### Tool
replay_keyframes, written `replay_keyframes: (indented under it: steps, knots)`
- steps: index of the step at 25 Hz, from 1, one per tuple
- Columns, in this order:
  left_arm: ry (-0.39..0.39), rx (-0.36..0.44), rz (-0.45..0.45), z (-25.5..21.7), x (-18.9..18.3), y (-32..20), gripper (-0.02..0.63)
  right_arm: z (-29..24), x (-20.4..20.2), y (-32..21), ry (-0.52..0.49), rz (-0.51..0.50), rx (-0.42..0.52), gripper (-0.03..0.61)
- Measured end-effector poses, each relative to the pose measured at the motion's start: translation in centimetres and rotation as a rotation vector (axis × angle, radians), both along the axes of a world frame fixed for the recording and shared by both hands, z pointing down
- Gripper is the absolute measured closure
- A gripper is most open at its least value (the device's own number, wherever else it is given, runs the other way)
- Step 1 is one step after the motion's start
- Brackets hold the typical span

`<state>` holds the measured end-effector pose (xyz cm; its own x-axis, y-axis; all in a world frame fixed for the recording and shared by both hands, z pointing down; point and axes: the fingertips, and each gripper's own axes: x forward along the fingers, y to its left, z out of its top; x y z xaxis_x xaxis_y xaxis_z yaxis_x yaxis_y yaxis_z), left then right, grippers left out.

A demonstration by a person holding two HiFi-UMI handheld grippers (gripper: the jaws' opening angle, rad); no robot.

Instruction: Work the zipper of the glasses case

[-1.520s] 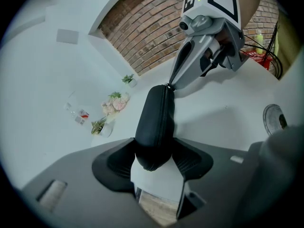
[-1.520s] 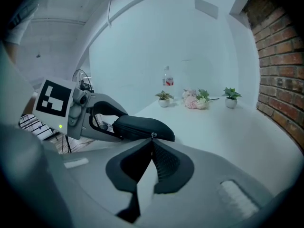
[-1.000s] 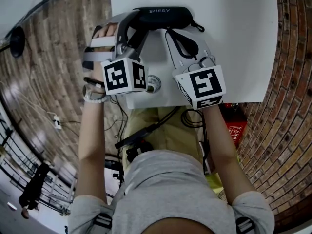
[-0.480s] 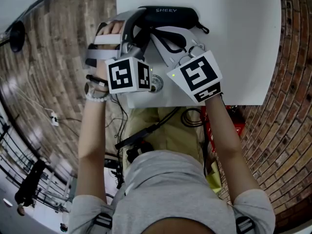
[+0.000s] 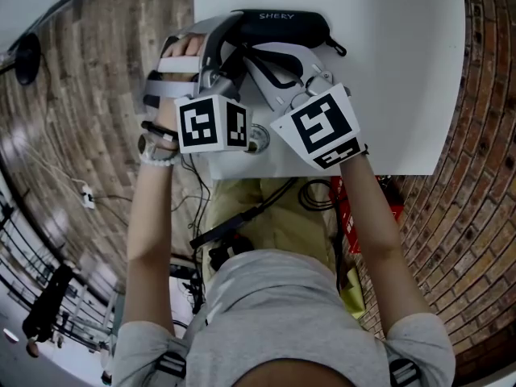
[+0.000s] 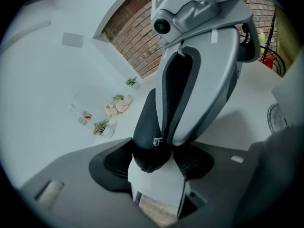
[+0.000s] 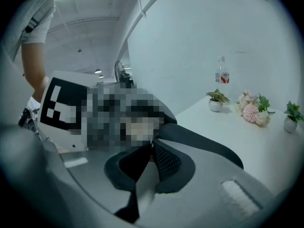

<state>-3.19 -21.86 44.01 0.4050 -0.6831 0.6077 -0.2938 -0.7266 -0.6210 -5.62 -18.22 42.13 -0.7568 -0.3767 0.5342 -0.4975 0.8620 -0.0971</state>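
Note:
The black glasses case [image 5: 286, 24] lies along the far side of the white table [image 5: 403, 71]. My left gripper [image 5: 228, 39] is shut on its left end, and in the left gripper view that rounded end [image 6: 148, 151] sits between the pads. The small silver zipper pull [image 6: 157, 140] shows just above it. My right gripper [image 5: 243, 53] reaches in from the right, tips at the pull. Its jaws have just been opening. In the right gripper view they [image 7: 151, 148] stand a narrow gap apart, bare table showing between the pads. The case [image 7: 204, 140] runs off to the right.
The table's near edge is just under both marker cubes, with a round metal fitting [image 5: 255, 138] on it. Cables and a red object [image 5: 385, 210] lie below, on the brick floor. A bottle [image 7: 221, 73] and small flower pots [image 7: 251, 109] stand on a far white surface.
My right gripper has swung left along the case towards the left gripper and rolled, its marker cube now tilted. The left gripper and the case have held still.

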Motion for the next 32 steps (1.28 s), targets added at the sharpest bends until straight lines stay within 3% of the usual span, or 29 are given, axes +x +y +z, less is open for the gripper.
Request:
replay_keyframes:
  steps: [4,12,16,17,19,24,28,32]
  knots:
    - [0.038,-0.029,0.013,0.0,0.2,0.1,0.310,0.3,0.5,0.1,0.028,-0.002,0.023,0.546]
    - [0.069,-0.084,0.011,0.1,-0.2,2.3,0.296,0.4,2.1,1.9,0.041,0.039,0.008,0.520]
    - [0.095,-0.131,-0.011,-0.6,-0.7,4.0,0.326,-1.7,3.4,2.6,-0.040,0.096,0.022,0.527]
    - [0.107,-0.134,-0.023,-1.0,-0.9,4.3,0.360,-2.4,4.0,2.6,-0.055,0.124,0.031,0.539]
    - [0.147,-0.121,-0.053,-2.3,-1.4,4.7,0.424,-3.6,5.4,2.4,-0.068,0.191,0.061,0.573]
    - [0.287,-0.051,-0.137,-7.3,-2.3,5.4,0.600,-7.3,8.5,2.4,-0.097,0.350,0.156,0.577]
    - [0.417,-0.007,-0.172,-12.3,-2.6,6.8,0.600,-10.8,10.4,3.7,-0.122,0.432,0.237,0.577]
    - [0.544,0.010,-0.166,-16.7,-2.8,8.3,0.600,-13.7,11.2,5.3,-0.124,0.451,0.296,0.577]
